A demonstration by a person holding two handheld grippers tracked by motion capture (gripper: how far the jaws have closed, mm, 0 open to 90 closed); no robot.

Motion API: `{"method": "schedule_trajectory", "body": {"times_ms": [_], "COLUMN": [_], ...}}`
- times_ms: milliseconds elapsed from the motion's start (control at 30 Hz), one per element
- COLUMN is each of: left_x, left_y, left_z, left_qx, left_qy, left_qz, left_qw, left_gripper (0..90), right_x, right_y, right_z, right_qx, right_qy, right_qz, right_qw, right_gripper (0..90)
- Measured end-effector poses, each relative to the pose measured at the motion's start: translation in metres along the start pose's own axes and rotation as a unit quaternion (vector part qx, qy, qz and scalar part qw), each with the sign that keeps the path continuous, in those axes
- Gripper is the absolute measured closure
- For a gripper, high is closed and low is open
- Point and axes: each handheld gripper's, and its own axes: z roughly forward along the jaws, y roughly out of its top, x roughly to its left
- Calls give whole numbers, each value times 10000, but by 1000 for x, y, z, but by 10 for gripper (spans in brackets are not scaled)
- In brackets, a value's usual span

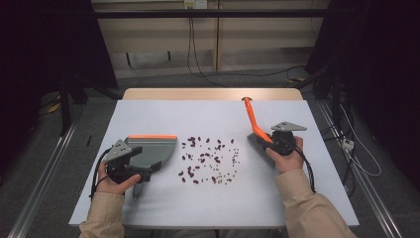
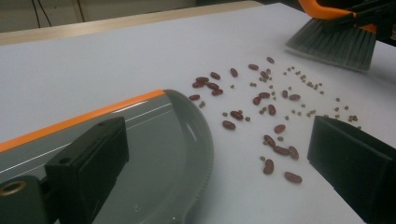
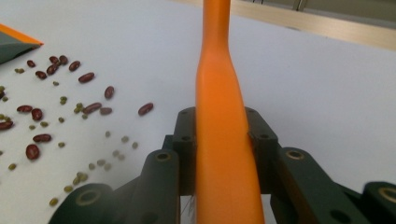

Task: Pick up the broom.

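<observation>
right gripper (image 1: 275,145) clenched on our brush handle (image 3: 223,140) | left gripper (image 1: 136,168) jaws spread, dustpan (image 1: 153,148) wall between | beans (image 1: 208,159) mid-table, between brush and pan

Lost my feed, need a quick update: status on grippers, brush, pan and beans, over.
Right gripper shut on brush. Left gripper open, jaws either side of the dustpan edge. Beans scattered between pan and brush, unswept. Nothing in the way.
</observation>
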Motion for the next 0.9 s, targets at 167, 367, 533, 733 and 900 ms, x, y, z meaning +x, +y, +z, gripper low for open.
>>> {"method": "schedule_trajectory", "body": {"times_ms": [167, 367, 533, 733, 900], "left_x": [0, 1, 2, 1, 1], "left_y": [0, -1, -1, -2, -2], "left_z": [1, 0, -1, 0, 0], "left_qx": [14, 13, 0, 30, 28], "left_qy": [-26, -41, -56, -74, -86], "left_qz": [-1, -21, -16, 12, 38], "left_qw": [10000, 10000, 10000, 10000, 10000], "left_gripper": [52, 52, 52, 52, 52], "right_x": [4, 10, 15, 18, 17], "right_y": [13, 28, 30, 27, 26], "right_z": [7, 18, 32, 41, 45], "right_qx": [-122, -244, -239, -172, -240], "right_qy": [-145, -253, -253, -213, -169], "right_qz": [-185, -352, -455, -486, -606], "right_qw": [9996, 9988, 9984, 9984, 9977], "right_gripper": [709, 709, 709, 709, 709]}}
